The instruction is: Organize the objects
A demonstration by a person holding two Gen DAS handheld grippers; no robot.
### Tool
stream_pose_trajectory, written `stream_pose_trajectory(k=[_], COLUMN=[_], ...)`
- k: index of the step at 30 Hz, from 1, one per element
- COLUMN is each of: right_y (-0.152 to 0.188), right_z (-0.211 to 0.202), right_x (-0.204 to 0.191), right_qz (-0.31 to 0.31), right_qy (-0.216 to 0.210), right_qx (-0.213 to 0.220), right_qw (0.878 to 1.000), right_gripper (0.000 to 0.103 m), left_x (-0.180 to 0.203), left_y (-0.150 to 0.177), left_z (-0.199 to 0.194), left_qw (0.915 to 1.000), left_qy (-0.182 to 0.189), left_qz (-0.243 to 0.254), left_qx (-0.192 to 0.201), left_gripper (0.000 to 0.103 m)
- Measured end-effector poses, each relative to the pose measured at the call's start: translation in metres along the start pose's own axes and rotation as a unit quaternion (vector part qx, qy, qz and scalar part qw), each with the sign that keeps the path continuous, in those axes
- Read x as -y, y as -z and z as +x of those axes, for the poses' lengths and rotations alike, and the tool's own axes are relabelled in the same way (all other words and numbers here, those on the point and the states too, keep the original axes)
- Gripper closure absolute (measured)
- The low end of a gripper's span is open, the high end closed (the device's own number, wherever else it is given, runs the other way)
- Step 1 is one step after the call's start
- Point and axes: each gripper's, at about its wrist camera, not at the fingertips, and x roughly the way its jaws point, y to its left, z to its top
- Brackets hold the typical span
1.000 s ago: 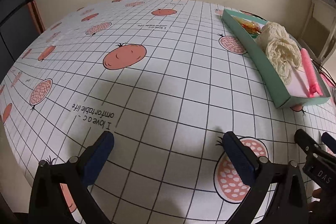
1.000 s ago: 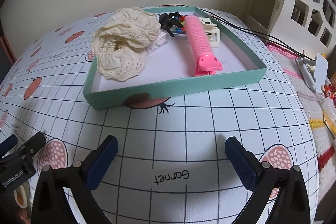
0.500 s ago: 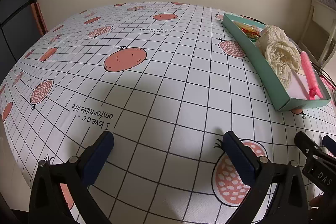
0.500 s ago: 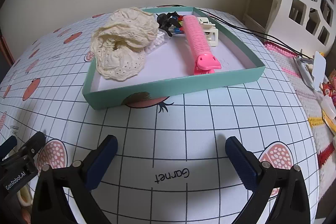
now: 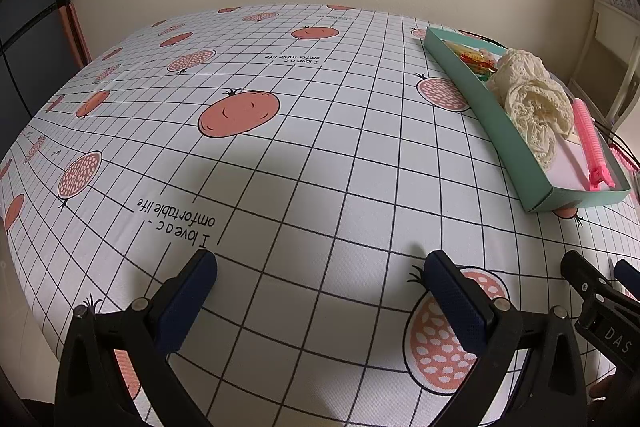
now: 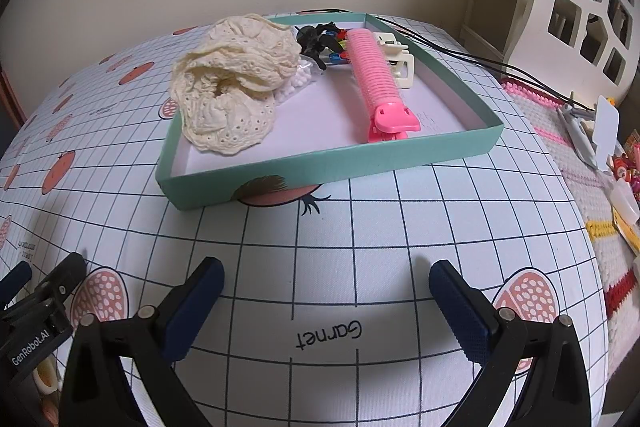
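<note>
Nearest the cameras, over the grid-and-pomegranate cloth of the desk (image 6: 320, 247), the right gripper (image 6: 326, 291) and the left gripper (image 5: 320, 281) both hover with jaws spread wide and nothing between them. Just beyond the right gripper sits the shallow teal tray (image 6: 332, 171), already loaded: a cream lace scrunchie (image 6: 232, 87) at its left side, a pink hair-roller clip (image 6: 376, 83) lying lengthwise at the middle, a white claw clip (image 6: 400, 61) touching the roller's far end, and a black clip (image 6: 314, 39) with small coloured clips at the back wall. From the left wrist view the same tray (image 5: 508, 143) lies well to the right, with only bare cloth ahead. By the look of it, the sorting is largely done on this side. Farther right, on a knitted pink mat (image 6: 560, 147), small items remain loose near the edge, too small to identify; these may be what is left to gather.
</note>
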Motion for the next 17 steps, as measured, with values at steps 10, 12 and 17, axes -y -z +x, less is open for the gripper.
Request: stream_pose_trajectory(k=[10, 12, 17], right_y=[-0.0003, -0.0003, -0.0004], right_z=[0.0004, 0.0005, 0.0005], right_x=[0.0010, 0.0009, 0.0012], right_qz=[-0.001, -0.001, -0.001], right_qy=[-0.001, -0.001, -0.001], right_qx=[0.000, 0.000, 0.000], right_qw=[1.000, 1.000, 1.000], right_gripper=[0.000, 0.000, 0.000], left_x=[0.0003, 0.0004, 0.0001], left_y=[-0.0005, -0.0005, -0.0008], left_z=[-0.0001, 0.0000, 0.0003], left_qw=[1.0000, 1.0000, 1.0000], left_qy=[0.000, 0.000, 0.001], left_qz=[0.000, 0.000, 0.001], left_qx=[0.000, 0.000, 0.000], left_gripper=[0.000, 0.000, 0.000])
